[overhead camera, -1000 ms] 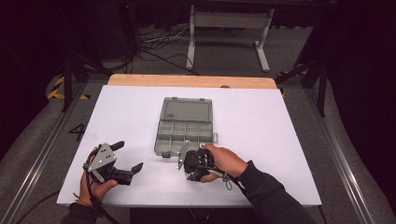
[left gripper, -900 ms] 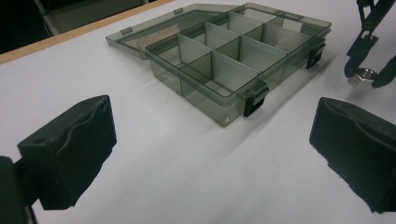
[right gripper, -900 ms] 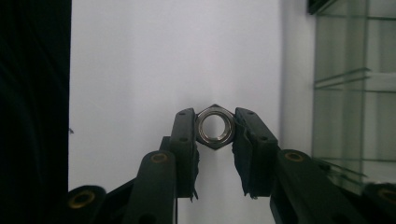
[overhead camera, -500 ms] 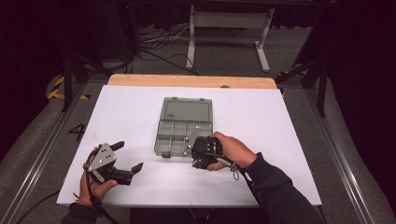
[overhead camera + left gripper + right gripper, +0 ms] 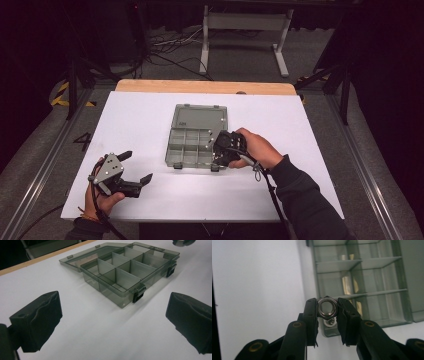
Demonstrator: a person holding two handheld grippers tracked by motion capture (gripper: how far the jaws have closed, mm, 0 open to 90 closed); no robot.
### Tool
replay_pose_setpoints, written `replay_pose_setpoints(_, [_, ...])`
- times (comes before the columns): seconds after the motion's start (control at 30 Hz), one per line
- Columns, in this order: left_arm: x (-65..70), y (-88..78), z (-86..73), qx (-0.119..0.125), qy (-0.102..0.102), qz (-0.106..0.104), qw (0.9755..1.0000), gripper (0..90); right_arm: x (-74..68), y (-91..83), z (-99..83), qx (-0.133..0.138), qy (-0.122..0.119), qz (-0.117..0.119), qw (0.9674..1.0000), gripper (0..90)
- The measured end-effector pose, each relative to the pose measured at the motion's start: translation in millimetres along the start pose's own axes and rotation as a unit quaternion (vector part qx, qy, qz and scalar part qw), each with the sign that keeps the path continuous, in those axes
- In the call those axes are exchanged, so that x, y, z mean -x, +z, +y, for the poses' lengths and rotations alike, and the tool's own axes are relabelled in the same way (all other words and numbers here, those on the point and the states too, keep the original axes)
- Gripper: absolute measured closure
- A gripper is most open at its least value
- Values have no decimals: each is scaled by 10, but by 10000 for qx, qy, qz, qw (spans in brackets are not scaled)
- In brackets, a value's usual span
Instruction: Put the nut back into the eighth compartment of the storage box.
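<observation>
White table [image 5: 150, 120]; box [image 5: 195, 135] open, w/ nut [image 5: 330, 322].

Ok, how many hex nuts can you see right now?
2: one hex nut clamped in the right gripper, another nut just behind it in the organizer box. More may be hidden.

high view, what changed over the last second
The right tongs, shut on a hex nut, moved from just in front of the organizer box to its front right corner, over the compartments. The left tongs stayed open near the table's front left, and the box did not move.
</observation>
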State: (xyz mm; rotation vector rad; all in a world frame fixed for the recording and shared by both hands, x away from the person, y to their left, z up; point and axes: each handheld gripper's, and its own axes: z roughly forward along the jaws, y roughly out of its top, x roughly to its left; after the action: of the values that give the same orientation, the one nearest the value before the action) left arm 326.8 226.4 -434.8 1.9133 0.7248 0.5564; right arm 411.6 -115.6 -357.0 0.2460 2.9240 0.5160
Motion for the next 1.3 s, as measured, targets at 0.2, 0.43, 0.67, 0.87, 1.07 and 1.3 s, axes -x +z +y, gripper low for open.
replay_pose_setpoints(0.2, [-5, -6, -3, 0, -8, -4, 10000, 11, 159, 4, -7, -128, 124, -156, 9997, 703])
replay_pose_setpoints(0.43, [2, -7, 0, 5, -7, -12, 10000, 11, 327, 119, -68, -297, 403, -124, 9987, 703])
replay_pose_setpoints(0.67, [2, -6, -2, -1, -10, -26, 10000, 11, 379, 212, -81, -465, 475, -100, 9977, 703])
replay_pose_setpoints(0.87, [3, -3, -3, -13, -6, -37, 10000, 11, 396, 272, -91, -564, 480, -71, 9972, 703])
replay_pose_setpoints(1.07, [5, -3, -2, -19, 3, -45, 10000, 11, 415, 316, -105, -609, 505, -48, 9969, 703])
replay_pose_setpoints(1.3, [6, -2, -2, -28, 1, -51, 10000, 11, 403, 348, -99, -641, 494, -19, 9967, 702])
